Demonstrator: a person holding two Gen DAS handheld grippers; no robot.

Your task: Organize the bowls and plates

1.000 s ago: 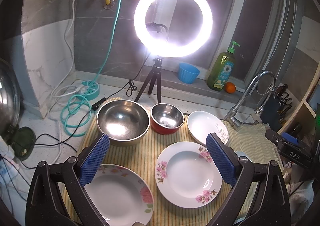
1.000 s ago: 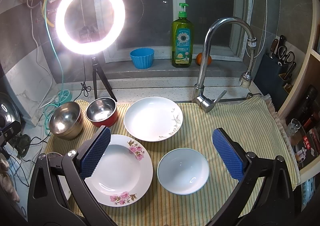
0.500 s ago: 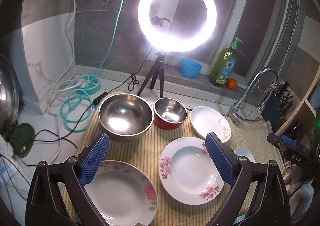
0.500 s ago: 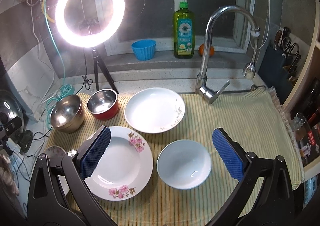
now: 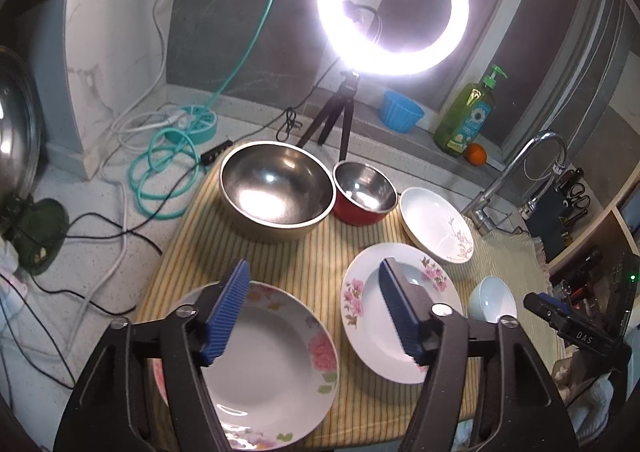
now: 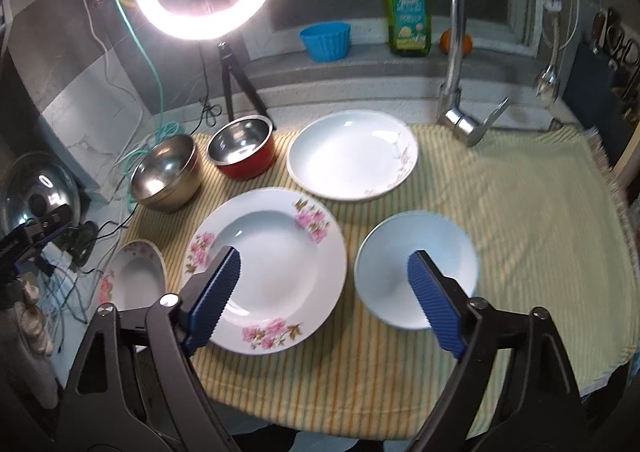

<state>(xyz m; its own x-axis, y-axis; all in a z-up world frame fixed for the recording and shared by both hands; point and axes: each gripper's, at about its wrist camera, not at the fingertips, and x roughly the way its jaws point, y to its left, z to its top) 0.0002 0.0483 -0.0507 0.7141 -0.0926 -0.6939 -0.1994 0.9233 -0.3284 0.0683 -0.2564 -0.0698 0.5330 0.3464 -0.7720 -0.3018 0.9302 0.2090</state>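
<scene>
Left gripper point(image 5: 312, 308): jaws apart, holding nothing, hanging over the near-left floral plate point(image 5: 264, 364) at 6 o'clock in the left wrist view.
Right gripper point(image 6: 324, 300): jaws apart, empty, poised between the pink-flowered plate point(image 6: 276, 272) and the small white bowl point(image 6: 404, 260).
Where the crockery lies: all on the yellow striped cloth point(image 6: 520, 220); large steel bowl point(image 5: 276, 188) at 11 o'clock, red-sided steel bowl point(image 5: 364, 192) just beside it, sprig-patterned white plate point(image 5: 436, 224) at 1 o'clock near the faucet point(image 6: 460, 32).
Handling, plates: likely ceramic, stiff, glazed and slippery, breakable; best taken at the raised rim, one pad under the lip.
Handling, steel bowls: probably light, hard and slick; take the rim wall, one finger inside.
Handling, white bowl: small and fragile; take hold at the near rim.
Orientation: every piece sits mouth-up and flat; all are round, so no long axis, and any rim point serves.
Nesting judgement: the red-sided bowl should fit inside the large one.
</scene>
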